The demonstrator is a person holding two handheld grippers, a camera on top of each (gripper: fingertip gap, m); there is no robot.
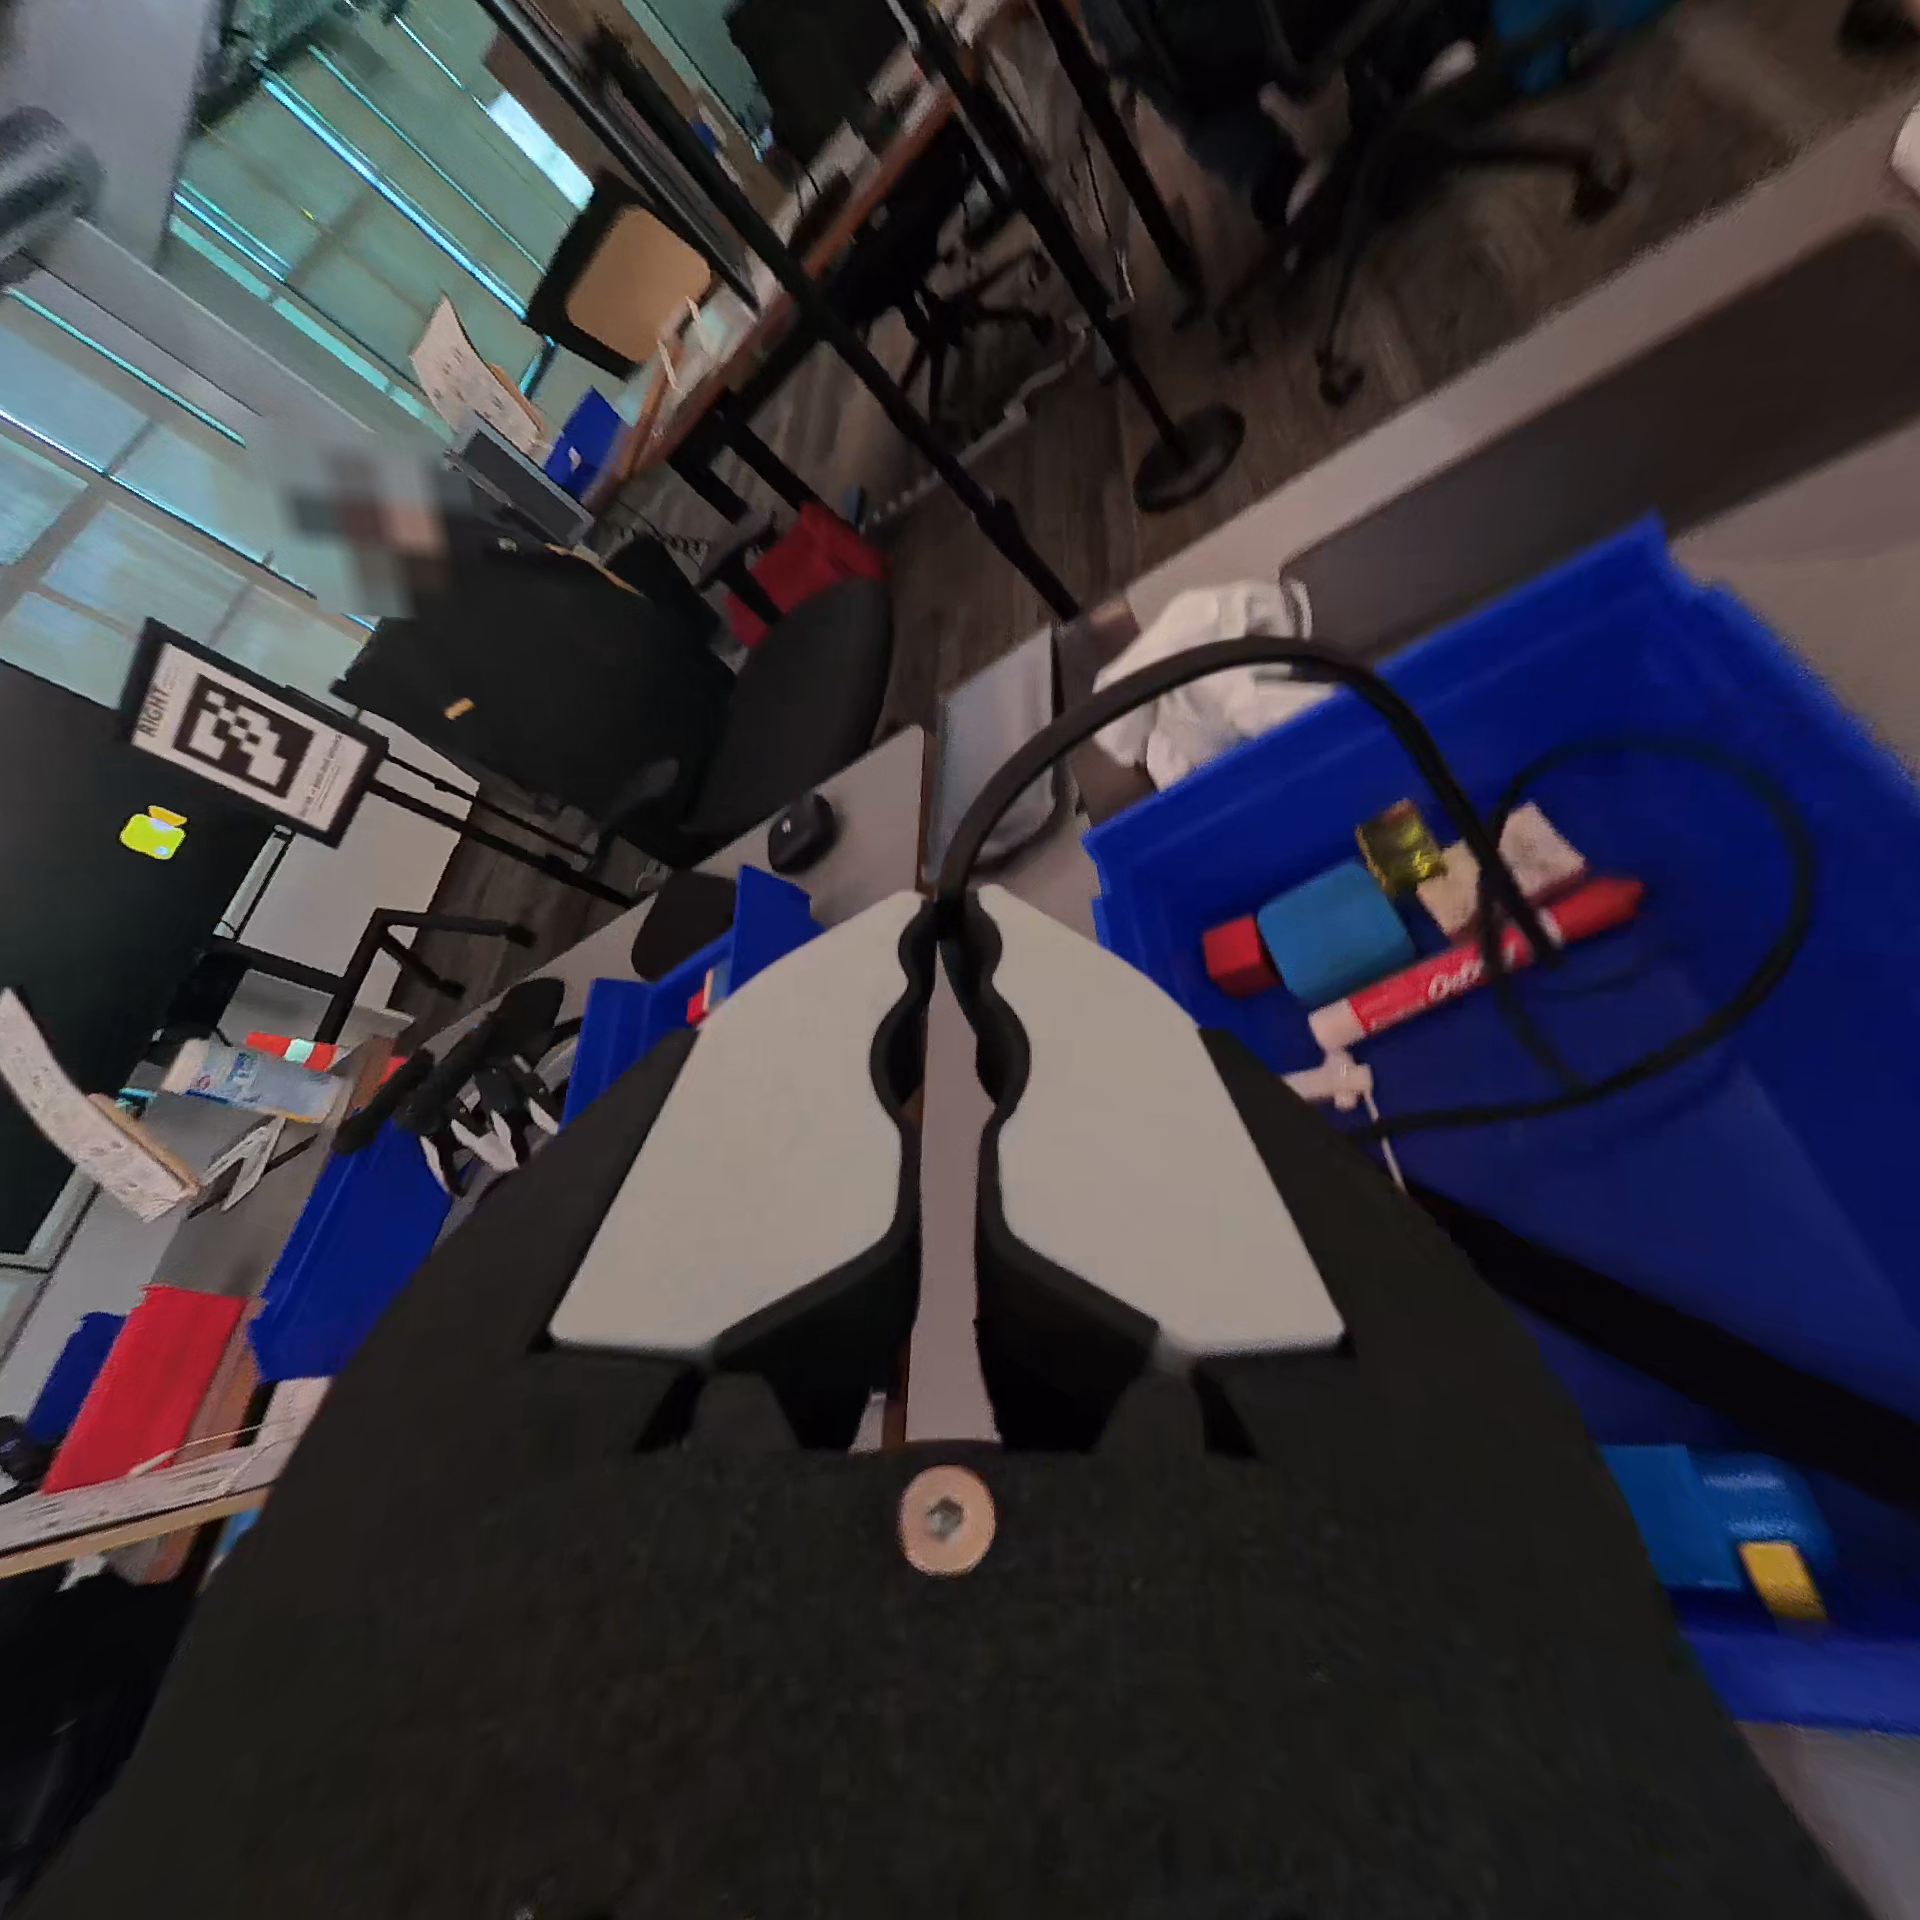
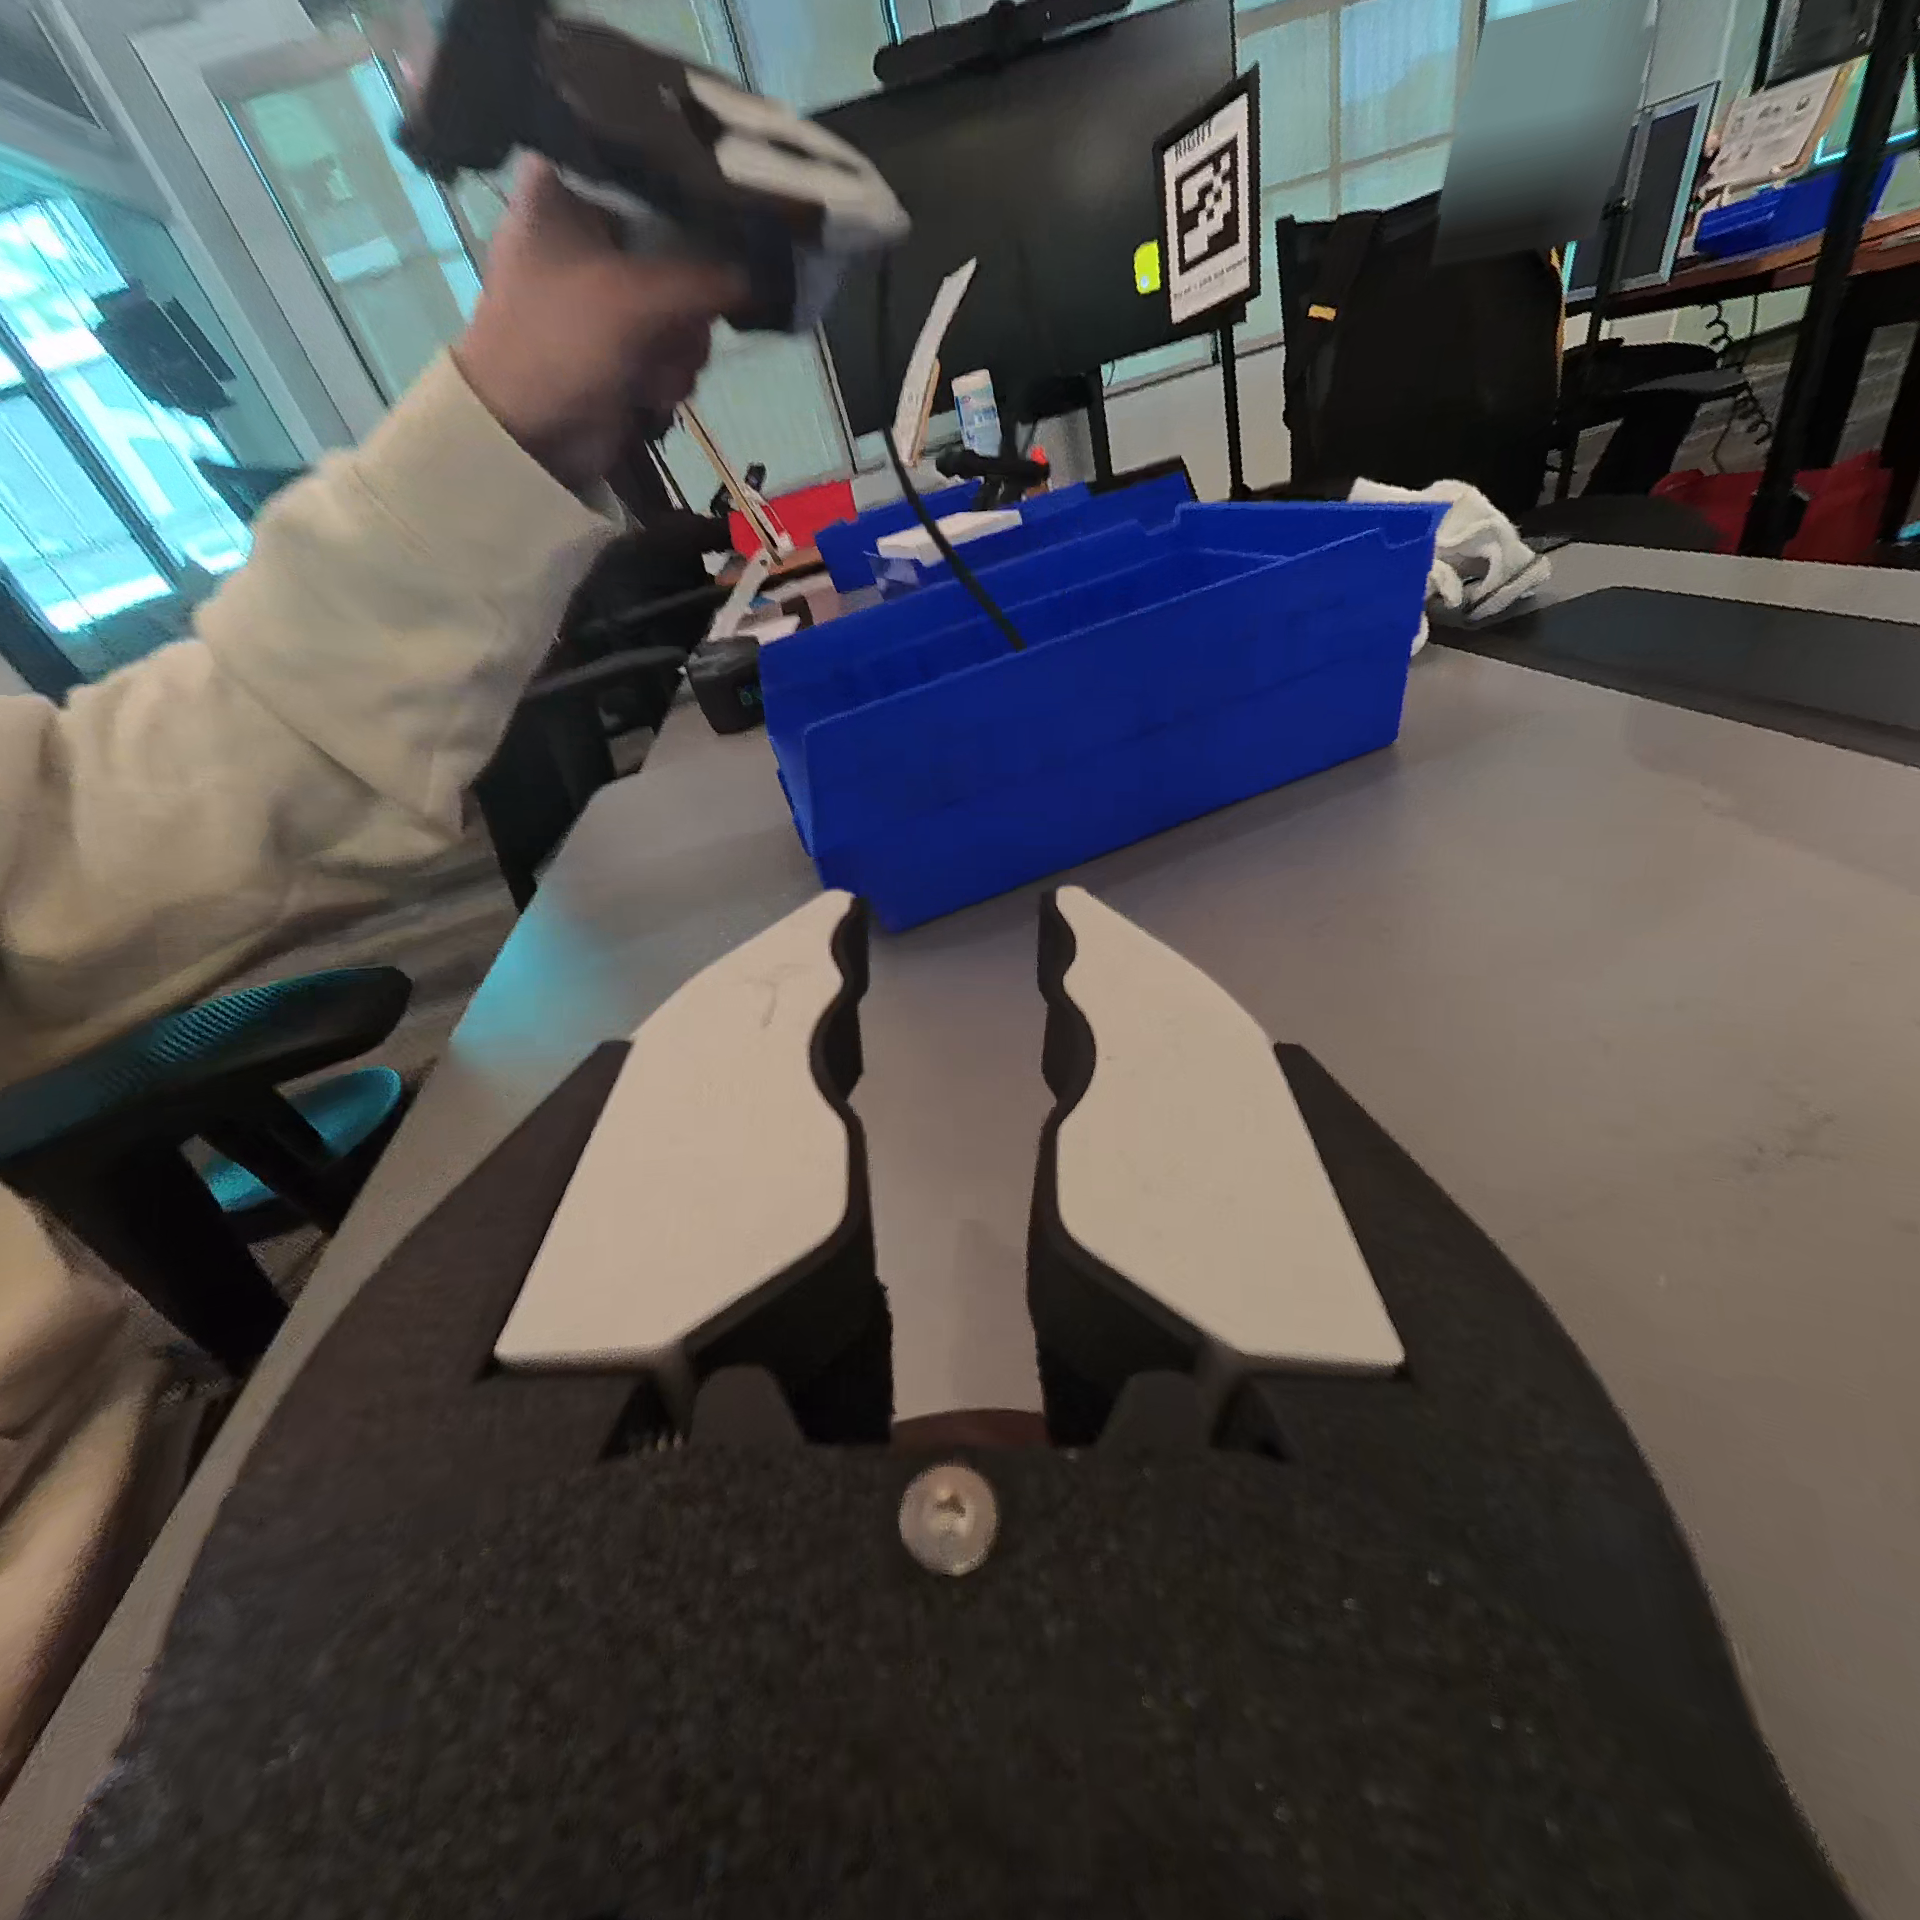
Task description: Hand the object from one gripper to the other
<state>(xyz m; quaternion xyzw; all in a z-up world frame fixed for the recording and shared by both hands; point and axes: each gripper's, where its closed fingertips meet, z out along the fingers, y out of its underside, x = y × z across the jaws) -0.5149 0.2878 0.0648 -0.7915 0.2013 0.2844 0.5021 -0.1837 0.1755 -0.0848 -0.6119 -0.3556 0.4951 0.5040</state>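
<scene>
My left gripper (image 1: pixel 943 916) is shut on a thin black cable (image 1: pixel 1195 657). The cable arcs up from the fingertips and loops down into a blue bin (image 1: pixel 1621 1226) on the grey table. In the right wrist view the left gripper (image 2: pixel 831 208) is held high at the upper left by a person's hand. The cable (image 2: pixel 940 540) hangs from it into the blue bin (image 2: pixel 1091 790). My right gripper (image 2: pixel 951 914) is open and empty, low over the table just in front of the bin.
The bin holds a red marker (image 1: pixel 1455 971), a blue block (image 1: pixel 1335 930) and a gold-wrapped item (image 1: pixel 1403 847). A white cloth (image 2: pixel 1475 556) lies behind the bin. More blue bins (image 2: pixel 935 530) stand farther back. A cream sleeve (image 2: pixel 260 707) and a teal chair (image 2: pixel 208 1049) are at left. Spacing between my two grippers at the tips: around 40 cm.
</scene>
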